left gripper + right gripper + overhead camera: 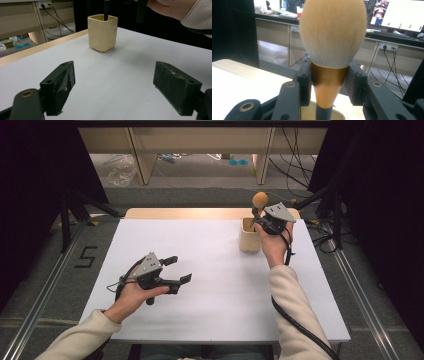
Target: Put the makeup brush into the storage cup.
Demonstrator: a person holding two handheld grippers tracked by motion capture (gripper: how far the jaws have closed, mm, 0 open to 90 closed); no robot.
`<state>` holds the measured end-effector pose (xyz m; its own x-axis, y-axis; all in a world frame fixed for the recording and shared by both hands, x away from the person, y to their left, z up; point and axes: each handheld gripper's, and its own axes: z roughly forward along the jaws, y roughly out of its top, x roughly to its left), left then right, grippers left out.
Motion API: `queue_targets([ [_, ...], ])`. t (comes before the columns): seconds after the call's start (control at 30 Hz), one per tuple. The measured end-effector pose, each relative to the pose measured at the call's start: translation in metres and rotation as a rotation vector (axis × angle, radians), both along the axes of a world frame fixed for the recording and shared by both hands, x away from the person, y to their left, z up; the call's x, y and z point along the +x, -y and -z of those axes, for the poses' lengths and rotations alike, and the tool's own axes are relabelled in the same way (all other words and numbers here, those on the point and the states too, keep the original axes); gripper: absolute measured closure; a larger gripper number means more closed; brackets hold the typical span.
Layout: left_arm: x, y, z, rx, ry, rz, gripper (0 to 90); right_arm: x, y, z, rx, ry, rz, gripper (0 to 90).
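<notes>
Presently on the counter [215, 285], white-topped with a pale wooden far edge:

Item one: right tool [260, 218], held in the person's right hand [272, 245] at the far right part of the counter. Its jaws are clamped on a makeup brush [259, 200], one pad on each side of the coppery band just under the bristles. In the right gripper view the brush [333, 35] stands upright between the pads, its rounded tan bristle head above them and its dark handle running down below them.

Item two: cup [249, 236], cream-coloured, square with rounded corners, standing upright directly beneath the right tool. The brush handle goes down into its open top. In the left gripper view the cup [102, 32] sits ahead of the left tool, well apart from it, with the dark handle rising out of its mouth.

Item three: left tool [180, 269], held in the person's left hand [134, 295] over the near left part of the counter, well apart from the right tool. Its jaws stand wide apart, with bare counter between them, and point toward the cup.

Item four: black cable [295, 320], trailing back from the right tool along the pale sleeve.
</notes>
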<state>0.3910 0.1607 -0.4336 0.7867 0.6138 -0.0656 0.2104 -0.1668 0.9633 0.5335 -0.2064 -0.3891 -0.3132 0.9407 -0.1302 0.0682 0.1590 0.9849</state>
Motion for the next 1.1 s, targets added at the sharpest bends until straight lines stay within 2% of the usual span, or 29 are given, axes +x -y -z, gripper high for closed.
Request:
queue_targets([
  [0.47,0.0001,0.0001,0.0002,-0.007,-0.006,0.0,17.9,0.0012,0.0,0.0036,0.005,-0.02,0.007,63.0],
  [0.6,0.0008,0.0002,0.0002,-0.01,0.003,0.008,17.9,0.0016,0.0001,0.0043,-0.001,-0.02,0.003,63.0],
  [0.7,0.0004,-0.0001,0.0002,0.0,0.001,0.003,17.9,0.0017,0.0001,0.0053,-0.002,-0.023,0.005,63.0],
  [0.8,-0.0001,0.0005,0.0002,-0.008,-0.007,0.0,17.8,0.0021,0.0003,0.0059,-0.005,-0.024,0.002,63.0],
  [1.1,0.0005,0.0,0.0003,0.0,-0.001,0.003,17.8,0.0025,0.0006,0.0072,-0.002,-0.038,0.005,63.0],
])
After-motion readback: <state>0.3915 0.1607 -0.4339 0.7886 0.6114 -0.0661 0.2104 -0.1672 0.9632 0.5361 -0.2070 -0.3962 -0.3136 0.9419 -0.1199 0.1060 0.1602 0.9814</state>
